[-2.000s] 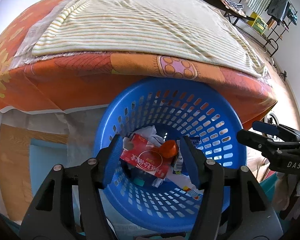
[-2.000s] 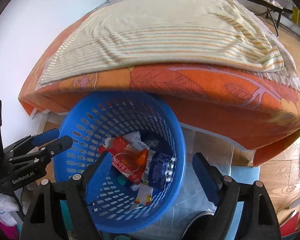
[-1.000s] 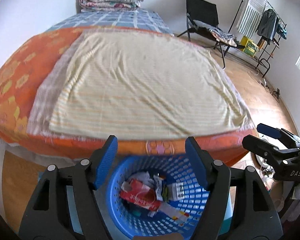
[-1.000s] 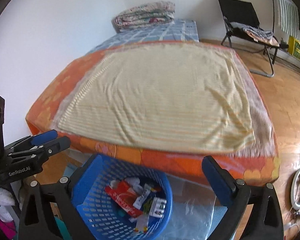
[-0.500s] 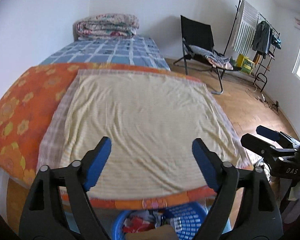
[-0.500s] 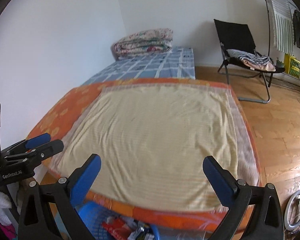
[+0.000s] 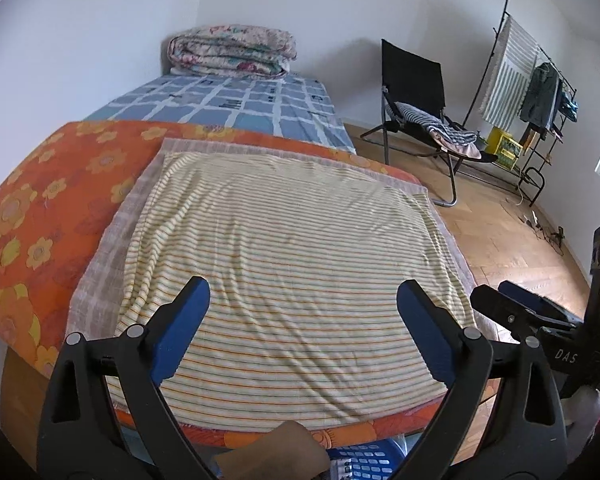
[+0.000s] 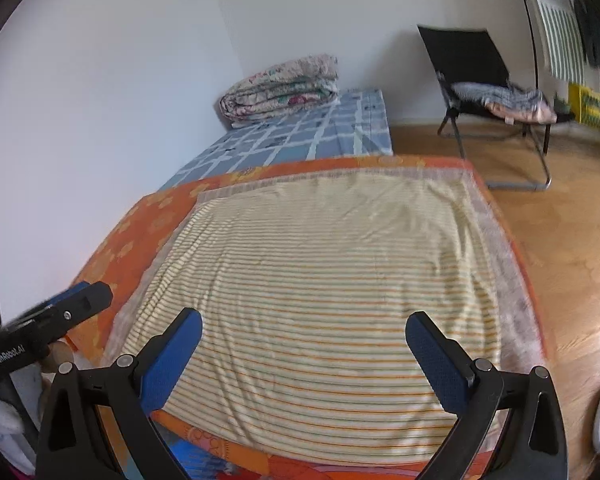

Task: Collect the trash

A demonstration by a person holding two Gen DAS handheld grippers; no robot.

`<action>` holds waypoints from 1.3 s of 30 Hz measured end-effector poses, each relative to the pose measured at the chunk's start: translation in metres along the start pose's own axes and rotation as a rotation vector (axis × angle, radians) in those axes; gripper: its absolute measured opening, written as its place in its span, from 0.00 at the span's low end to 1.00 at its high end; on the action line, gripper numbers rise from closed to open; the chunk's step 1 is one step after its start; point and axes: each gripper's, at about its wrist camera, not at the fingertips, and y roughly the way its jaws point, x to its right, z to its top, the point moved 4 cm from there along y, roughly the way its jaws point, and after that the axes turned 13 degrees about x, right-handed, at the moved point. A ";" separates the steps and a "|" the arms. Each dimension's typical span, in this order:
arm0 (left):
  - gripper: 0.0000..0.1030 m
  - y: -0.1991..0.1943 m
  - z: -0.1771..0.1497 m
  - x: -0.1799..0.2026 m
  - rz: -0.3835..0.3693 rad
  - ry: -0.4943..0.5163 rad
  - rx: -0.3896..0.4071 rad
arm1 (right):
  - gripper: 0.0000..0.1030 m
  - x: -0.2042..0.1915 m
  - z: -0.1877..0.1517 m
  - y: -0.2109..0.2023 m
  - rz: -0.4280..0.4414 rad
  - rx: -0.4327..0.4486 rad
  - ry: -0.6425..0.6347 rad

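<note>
My left gripper (image 7: 304, 308) is open and empty, raised over the striped yellow sheet (image 7: 292, 272) on the bed. My right gripper (image 8: 304, 344) is open and empty too, over the same sheet (image 8: 324, 280). Only the rim of the blue laundry basket (image 7: 364, 460) with trash shows at the bottom of the left wrist view, below the bed's near edge. A blue patch (image 8: 188, 460) at the bottom of the right wrist view is hard to identify. No loose trash shows on the bed.
An orange flowered cover (image 7: 40, 208) lies under the sheet. A folded quilt (image 7: 232, 50) sits at the bed's head on a blue checked cover. A black folding chair (image 7: 416, 96) and a clothes rack (image 7: 532, 72) stand on the wooden floor to the right.
Both grippers have lifted and tilted up from the basket with trash to face the bed. The left jaws have opened wider. The basket has dropped almost out of view.
</note>
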 end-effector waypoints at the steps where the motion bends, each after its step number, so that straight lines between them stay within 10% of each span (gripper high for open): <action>1: 0.94 0.001 -0.001 0.000 0.002 -0.001 0.000 | 1.00 0.002 0.000 0.001 0.002 -0.002 0.008; 39: 0.99 0.000 -0.008 0.012 0.006 0.008 -0.007 | 1.00 0.012 -0.008 0.001 -0.031 -0.005 0.003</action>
